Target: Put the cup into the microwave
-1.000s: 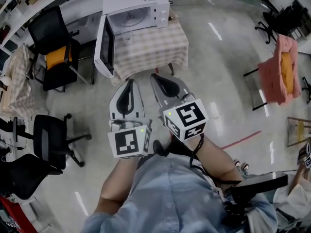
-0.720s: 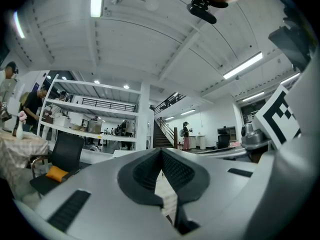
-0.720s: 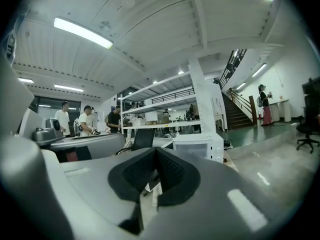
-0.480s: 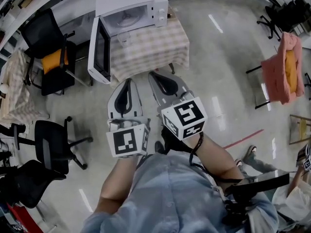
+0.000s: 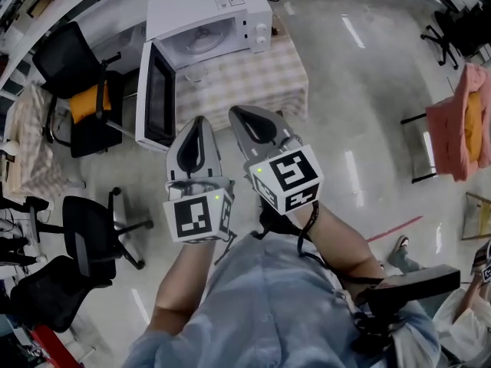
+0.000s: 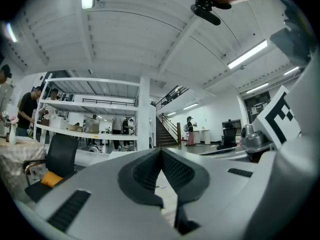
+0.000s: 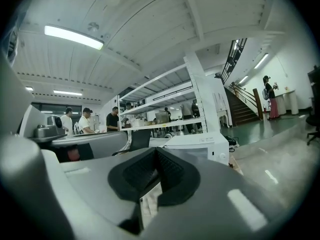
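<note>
A white microwave stands at the back of a table with a checked cloth, its door swung open to the left. A small clear cup seems to stand on the cloth in front of the oven's opening. Both grippers are held side by side at the table's near edge, pointing at it. My left gripper is shut with nothing in it, and its pads meet in the left gripper view. My right gripper is shut and empty too; the microwave shows beyond it.
Black office chairs stand left of the table, one with an orange cushion. A chair draped in pink cloth is far right. Shelving with several people lies beyond the table. Glossy floor lies to the right.
Both grippers have moved forward together toward the table. The microwave and its open door now sit closer and larger in the head view. Both stay shut.
</note>
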`<act>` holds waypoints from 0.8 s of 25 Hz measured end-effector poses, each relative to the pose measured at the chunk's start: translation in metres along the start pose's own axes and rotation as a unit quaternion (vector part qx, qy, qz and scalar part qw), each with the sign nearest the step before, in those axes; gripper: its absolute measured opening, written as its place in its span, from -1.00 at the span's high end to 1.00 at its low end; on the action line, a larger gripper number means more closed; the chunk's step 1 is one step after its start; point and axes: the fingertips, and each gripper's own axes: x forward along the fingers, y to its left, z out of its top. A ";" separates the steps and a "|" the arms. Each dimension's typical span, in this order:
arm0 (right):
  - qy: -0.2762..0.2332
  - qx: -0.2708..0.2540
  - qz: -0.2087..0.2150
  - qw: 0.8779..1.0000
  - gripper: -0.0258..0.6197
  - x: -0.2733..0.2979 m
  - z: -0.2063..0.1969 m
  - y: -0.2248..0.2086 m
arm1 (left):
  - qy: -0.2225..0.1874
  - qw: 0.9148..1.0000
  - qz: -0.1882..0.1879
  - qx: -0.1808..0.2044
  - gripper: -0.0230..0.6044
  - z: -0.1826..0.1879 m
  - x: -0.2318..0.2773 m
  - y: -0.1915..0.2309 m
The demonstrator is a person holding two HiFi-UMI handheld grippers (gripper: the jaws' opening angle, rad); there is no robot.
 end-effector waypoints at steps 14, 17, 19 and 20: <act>0.012 -0.006 0.028 1.000 0.92 0.073 0.005 -0.060 | 0.002 1.000 0.031 0.003 0.91 0.002 0.084 0.021; 0.015 -0.010 0.035 0.999 0.92 0.088 0.004 -0.065 | -0.003 0.999 0.040 -0.001 0.91 -0.001 0.094 0.028; 0.017 -0.014 0.041 0.999 0.92 0.095 0.001 -0.066 | -0.006 0.999 0.045 -0.003 0.91 -0.004 0.099 0.033; 0.018 -0.017 0.044 0.999 0.92 0.099 0.000 -0.067 | -0.008 0.999 0.048 -0.004 0.91 -0.005 0.101 0.036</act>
